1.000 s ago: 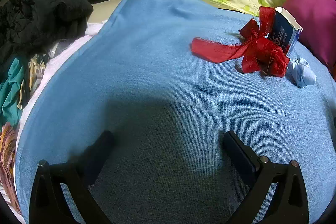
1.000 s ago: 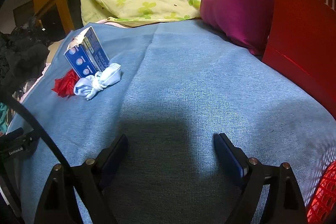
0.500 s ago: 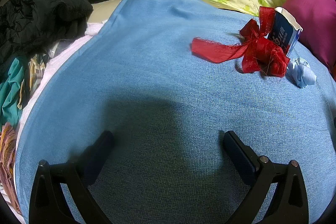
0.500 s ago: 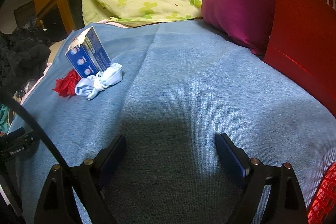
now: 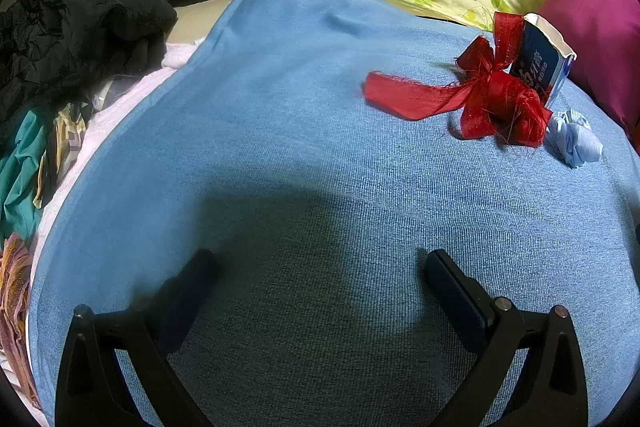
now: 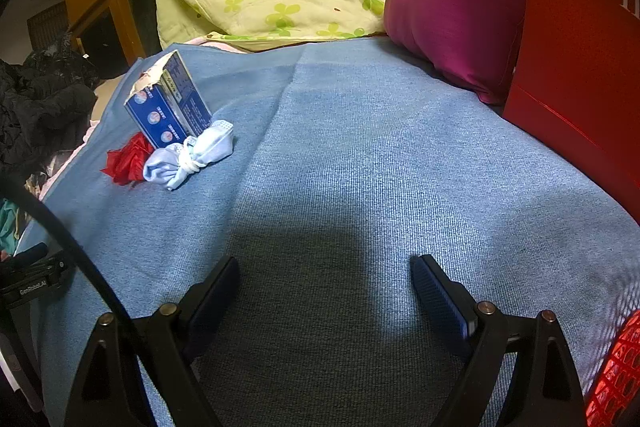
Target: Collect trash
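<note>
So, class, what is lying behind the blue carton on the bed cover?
From the right wrist view, the red ribbon pokes out from behind the blue carton; most of it is hidden by the carton and by the knotted pale blue cloth in front.

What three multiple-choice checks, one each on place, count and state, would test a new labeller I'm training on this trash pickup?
1. Where is the blue carton?
A. on the blue cloth, touching the knotted pale blue wad
B. on the magenta pillow
C. between the jaws

2. How many loose trash pieces lie on the cloth?
A. one
B. three
C. five

3. How does the right gripper stand?
A. shut on the carton
B. shut, holding nothing
C. open, holding nothing

Key:
1 A: the carton stands on the cloth with the wad against its base.
2 B: carton, wad and red ribbon.
3 C: the jaws are wide apart over bare cloth.
</note>
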Demonstrator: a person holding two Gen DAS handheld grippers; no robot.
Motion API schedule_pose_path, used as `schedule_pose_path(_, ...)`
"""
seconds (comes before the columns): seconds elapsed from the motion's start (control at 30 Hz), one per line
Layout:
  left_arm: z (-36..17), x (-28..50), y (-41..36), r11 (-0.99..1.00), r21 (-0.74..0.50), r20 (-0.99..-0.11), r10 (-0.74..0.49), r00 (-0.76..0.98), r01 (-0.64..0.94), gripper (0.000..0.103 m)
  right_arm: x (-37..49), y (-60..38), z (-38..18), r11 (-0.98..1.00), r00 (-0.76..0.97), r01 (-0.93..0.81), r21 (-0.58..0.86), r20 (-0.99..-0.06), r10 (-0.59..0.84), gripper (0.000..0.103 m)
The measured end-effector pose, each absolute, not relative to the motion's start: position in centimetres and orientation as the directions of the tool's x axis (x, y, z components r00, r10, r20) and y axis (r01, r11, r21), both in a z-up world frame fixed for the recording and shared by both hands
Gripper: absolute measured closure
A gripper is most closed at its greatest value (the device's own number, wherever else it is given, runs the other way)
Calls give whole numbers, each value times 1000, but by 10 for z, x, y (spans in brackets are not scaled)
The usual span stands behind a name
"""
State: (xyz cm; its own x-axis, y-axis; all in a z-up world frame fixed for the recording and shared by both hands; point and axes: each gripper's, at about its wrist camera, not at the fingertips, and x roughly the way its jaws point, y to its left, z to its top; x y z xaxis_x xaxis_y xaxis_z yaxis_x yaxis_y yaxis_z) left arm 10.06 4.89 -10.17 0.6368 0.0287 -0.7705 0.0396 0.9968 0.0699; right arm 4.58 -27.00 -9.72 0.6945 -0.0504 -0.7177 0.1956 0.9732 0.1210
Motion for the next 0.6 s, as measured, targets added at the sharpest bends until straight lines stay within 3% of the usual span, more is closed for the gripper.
schedule_pose_path(0.6, -102, 101, 48, 997, 70, -770, 29, 637, 40, 0, 45, -270, -97, 973, 697, 185, 136, -716, -32, 10)
